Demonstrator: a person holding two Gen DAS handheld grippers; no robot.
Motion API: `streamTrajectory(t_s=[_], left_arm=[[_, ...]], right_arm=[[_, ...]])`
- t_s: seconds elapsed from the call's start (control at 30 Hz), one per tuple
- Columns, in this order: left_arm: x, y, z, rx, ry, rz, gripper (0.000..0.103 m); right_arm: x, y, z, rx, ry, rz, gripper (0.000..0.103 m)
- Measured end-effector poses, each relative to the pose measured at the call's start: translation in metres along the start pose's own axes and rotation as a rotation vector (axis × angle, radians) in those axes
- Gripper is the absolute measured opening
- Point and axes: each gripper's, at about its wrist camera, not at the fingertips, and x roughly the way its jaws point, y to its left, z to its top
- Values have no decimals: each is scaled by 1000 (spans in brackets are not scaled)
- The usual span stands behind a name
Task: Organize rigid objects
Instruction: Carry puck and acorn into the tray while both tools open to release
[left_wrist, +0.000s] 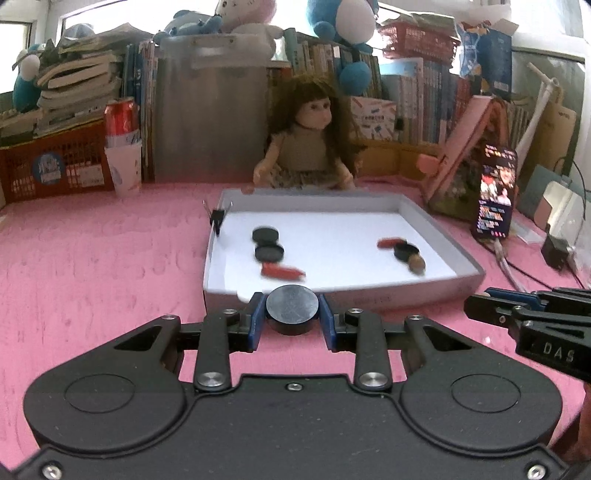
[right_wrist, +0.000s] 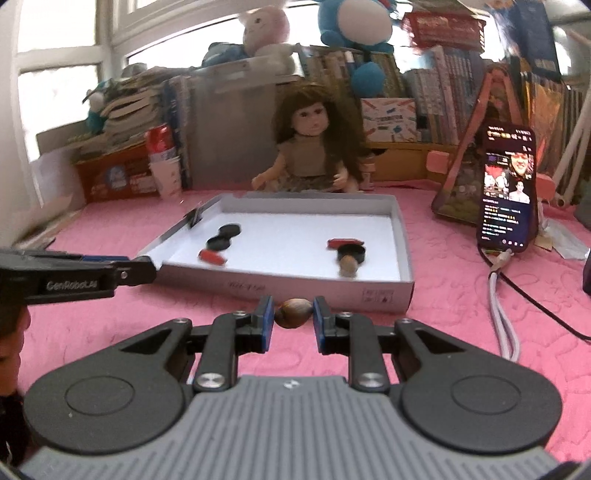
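Left wrist view: my left gripper (left_wrist: 292, 314) clamps a black disc (left_wrist: 292, 308) just before the white tray (left_wrist: 439, 286), whose binder clip (left_wrist: 217, 218) shows clearly. Right wrist view: my right gripper (right_wrist: 293, 319) pinches a brown nut (right_wrist: 293, 313) before the tray's printed front wall.

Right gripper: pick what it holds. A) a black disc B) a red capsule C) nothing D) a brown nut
D: the right gripper is shut on a brown nut, just short of the tray; the black disc is in the left gripper.
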Motion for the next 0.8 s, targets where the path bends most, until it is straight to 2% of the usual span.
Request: streamTrajectory(t_s=[0.23,0.4,0.57,0.8], left_arm=[[31,7,40,-45,1,-15,30],[64,19,76,-110,42,-26,30],[113,20,108,-110,119,-27,30],[177,20,122,-114,203,59,30]], right_arm=[[28,-28,35,130,7,-21,27],[59,-51,66,229,50,-27,27],[94,-66,94,264,103,-31,27],[147,-74,110,254,198,-40,27]])
